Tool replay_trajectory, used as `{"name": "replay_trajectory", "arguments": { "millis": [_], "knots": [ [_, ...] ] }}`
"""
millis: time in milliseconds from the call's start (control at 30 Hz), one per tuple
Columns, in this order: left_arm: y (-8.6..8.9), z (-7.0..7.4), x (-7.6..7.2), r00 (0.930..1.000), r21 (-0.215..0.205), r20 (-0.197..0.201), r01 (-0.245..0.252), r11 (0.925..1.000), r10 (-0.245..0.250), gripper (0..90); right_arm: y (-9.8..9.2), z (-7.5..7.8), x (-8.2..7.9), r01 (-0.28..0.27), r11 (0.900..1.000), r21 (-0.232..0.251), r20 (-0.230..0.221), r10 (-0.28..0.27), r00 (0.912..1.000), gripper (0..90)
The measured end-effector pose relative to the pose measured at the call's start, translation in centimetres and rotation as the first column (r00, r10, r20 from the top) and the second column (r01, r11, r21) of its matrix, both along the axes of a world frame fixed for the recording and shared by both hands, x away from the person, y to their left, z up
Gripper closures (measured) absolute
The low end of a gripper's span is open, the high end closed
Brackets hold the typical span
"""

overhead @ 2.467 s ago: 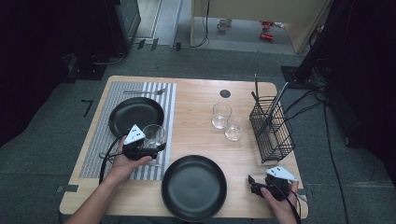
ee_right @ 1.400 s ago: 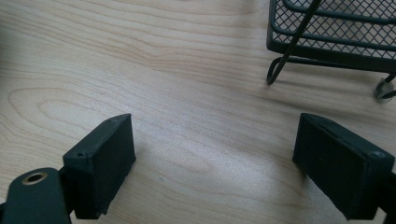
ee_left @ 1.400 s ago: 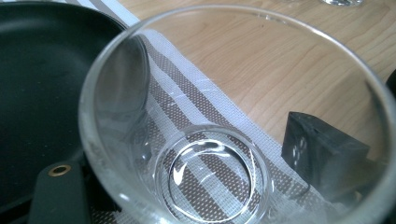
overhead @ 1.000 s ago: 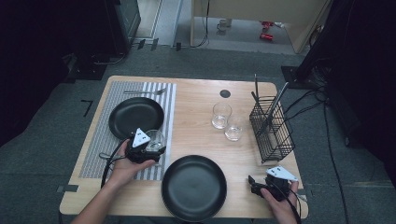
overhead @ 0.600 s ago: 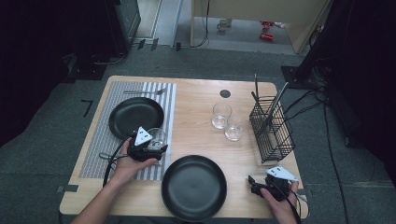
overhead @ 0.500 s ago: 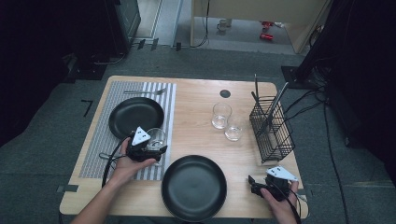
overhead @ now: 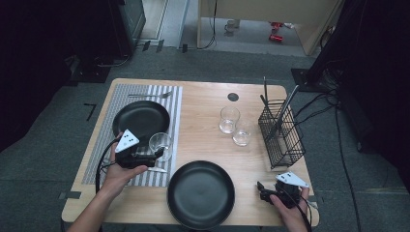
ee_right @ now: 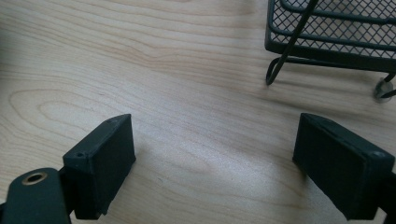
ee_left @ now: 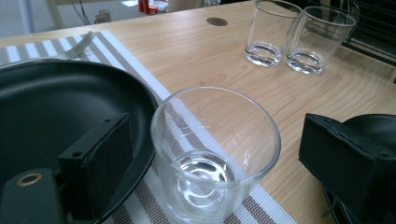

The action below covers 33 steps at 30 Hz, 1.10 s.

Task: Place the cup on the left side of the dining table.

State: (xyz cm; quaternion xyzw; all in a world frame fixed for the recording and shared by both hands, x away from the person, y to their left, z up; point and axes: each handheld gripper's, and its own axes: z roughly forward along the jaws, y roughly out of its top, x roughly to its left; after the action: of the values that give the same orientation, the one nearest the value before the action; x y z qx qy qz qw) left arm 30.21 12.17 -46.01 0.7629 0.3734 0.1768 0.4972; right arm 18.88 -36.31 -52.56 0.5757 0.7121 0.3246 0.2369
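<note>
On the wooden table [overhead: 203,121], a striped placemat [overhead: 99,150] carries a black plate [overhead: 140,118] and, just beside its near rim, an upright clear glass [ee_left: 215,154]. The left gripper [ee_left: 219,161] straddles this glass — jaws just opened, pads clear of it. Near the table's front edge, the right gripper [ee_right: 215,161] stands with jaws apart — bare wood between them.

A clear, empty glass [ee_left: 215,154] stands upright on the striped placemat [overhead: 99,145], just beside the black plate [overhead: 140,119].
</note>
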Motion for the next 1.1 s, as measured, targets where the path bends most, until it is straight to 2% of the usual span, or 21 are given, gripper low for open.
{"name": "replay_trajectory", "arguments": {
  "millis": [200,267,300,400,500,667,800,867,967,1000,1100],
  "knots": [
    [1.9,-0.1,-1.4,0.9994,0.011,-0.01,-0.033,0.9994,0.033,10.2,0.1,0.0,0.0,0.0,1.0,-0.007,0.0,0.0,1.0,12.0],
    [3.0,0.0,-1.9,0.9978,0.0,-0.019,-0.063,0.998,0.063,10.2,0.1,0.0,0.0,0.0,1.0,-0.007,0.0,0.0,1.0,12.0],
    [3.0,0.0,-1.9,0.9978,0.0,-0.019,-0.063,0.998,0.063,10.2,0.1,0.0,0.0,0.0,1.0,-0.007,0.0,0.0,1.0,12.0],
    [4.4,-0.2,-2.6,0.9933,0.002,-0.04,-0.108,0.9941,0.108,10.2,0.1,0.0,0.0,0.0,1.0,-0.008,0.0,0.0,1.0,12.0],
    [5.0,-0.5,-3.0,0.9907,0.009,-0.052,-0.125,0.9921,0.126,10.2,0.1,0.0,0.0,0.0,1.0,-0.008,0.0,0.0,1.0,11.9],
    [6.7,-1.3,-4.0,0.9794,0.039,-0.087,-0.18,0.9829,0.182,10.2,0.1,0.0,0.0,0.0,1.0,-0.008,0.0,0.0,1.0,11.9],
    [8.1,-2.3,-5.0,0.9709,0.088,-0.103,-0.208,0.9742,0.216,10.2,0.1,0.0,0.0,0.001,1.0,-0.008,0.0,-0.001,1.0,11.9],
    [8.4,-2.5,-5.2,0.9691,0.093,-0.108,-0.212,0.9728,0.222,10.2,0.1,0.0,0.0,0.002,1.0,-0.007,0.0,-0.002,1.0,11.9],
    [9.2,-2.9,-5.5,0.9618,0.097,-0.119,-0.236,0.9669,0.247,10.2,0.1,0.0,0.0,0.002,1.0,-0.008,0.0,-0.002,1.0,11.9],
    [9.7,-3.1,-5.6,0.9569,0.107,-0.129,-0.248,0.963,0.26,10.2,0.1,0.0,0.0,0.001,1.0,-0.008,0.0,-0.001,1.0,11.9],
    [10.1,-3.3,-5.7,0.9535,0.113,-0.135,-0.255,0.9602,0.269,10.2,0.1,0.0,0.0,0.001,1.0,-0.008,0.0,-0.001,1.0,11.9]
  ]
}}
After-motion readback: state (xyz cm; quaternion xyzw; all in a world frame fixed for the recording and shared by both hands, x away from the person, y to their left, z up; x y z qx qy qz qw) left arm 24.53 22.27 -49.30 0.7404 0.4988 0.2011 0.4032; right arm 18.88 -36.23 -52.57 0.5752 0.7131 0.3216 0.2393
